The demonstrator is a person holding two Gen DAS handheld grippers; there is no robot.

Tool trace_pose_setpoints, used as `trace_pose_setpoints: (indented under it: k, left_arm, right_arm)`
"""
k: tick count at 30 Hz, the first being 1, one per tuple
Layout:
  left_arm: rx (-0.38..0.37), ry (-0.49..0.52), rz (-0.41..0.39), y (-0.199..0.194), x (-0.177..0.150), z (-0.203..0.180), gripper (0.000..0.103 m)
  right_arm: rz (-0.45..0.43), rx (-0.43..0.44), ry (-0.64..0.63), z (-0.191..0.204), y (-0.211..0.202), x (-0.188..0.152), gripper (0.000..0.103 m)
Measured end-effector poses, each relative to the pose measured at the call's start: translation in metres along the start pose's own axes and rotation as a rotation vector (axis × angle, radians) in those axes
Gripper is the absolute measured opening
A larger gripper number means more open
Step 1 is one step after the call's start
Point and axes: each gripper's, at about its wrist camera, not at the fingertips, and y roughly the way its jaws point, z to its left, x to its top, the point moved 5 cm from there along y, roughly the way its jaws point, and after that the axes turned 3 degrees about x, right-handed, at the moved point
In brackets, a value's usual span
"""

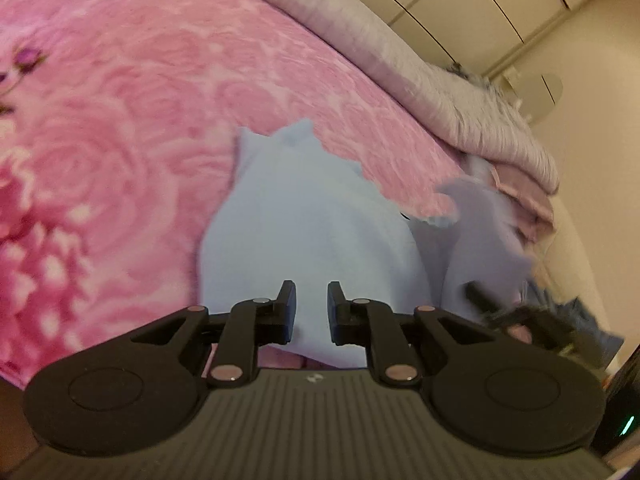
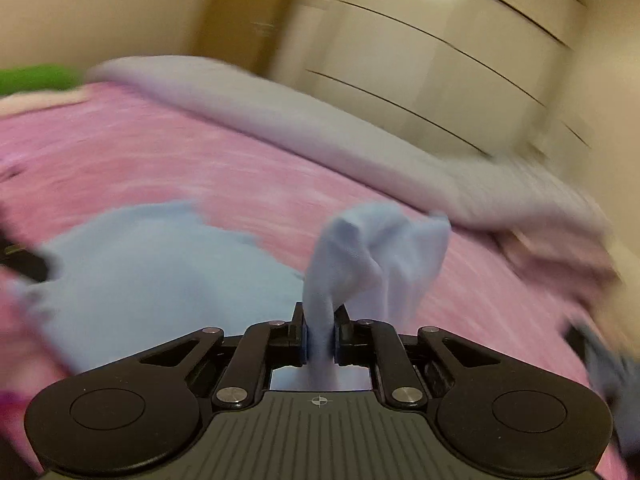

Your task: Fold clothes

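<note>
A light blue garment [image 1: 304, 216] lies on a pink rose-patterned blanket [image 1: 120, 128]. My left gripper [image 1: 312, 308] is open just above the garment's near part, with nothing between its fingers. My right gripper [image 2: 320, 336] is shut on a bunched fold of the light blue garment [image 2: 376, 256] and holds it lifted off the pink blanket [image 2: 160, 160]. The rest of the garment lies spread to the left in the right wrist view. In the left wrist view the right gripper [image 1: 488, 300] shows blurred at the right, with cloth raised over it.
A rolled grey-lilac quilt [image 1: 440, 80] runs along the bed's far edge, also seen in the right wrist view [image 2: 320, 128]. Cream wardrobe doors [image 2: 460, 60] stand behind. A green item [image 2: 40, 76] sits far left. Dark blue cloth [image 1: 580, 320] lies off the bed's right side.
</note>
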Motion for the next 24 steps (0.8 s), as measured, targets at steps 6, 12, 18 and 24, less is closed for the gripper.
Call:
trace_pose_setpoints:
  k: [6,12,18,24]
  left_arm:
    - [-0.001,-0.024,0.020,0.000,-0.002,0.011,0.012]
    - [-0.071,-0.032,0.036,0.007,0.004,0.000,0.012]
    - [-0.156,-0.058,0.072,0.039,0.029,-0.011,0.023]
    - [-0.179,-0.120,0.100,0.059,0.039,-0.002,0.024]
  right_arm:
    - [0.094,0.187,-0.215,0.077,0.022,-0.010,0.030]
    - [0.025,0.223,-0.097,0.043,-0.001,-0.006,0.056]
    - [-0.015,0.424,0.150,-0.017,-0.008,0.032,0.057]
    - [0.052,0.695,0.166,-0.040,-0.016,0.057,0.058]
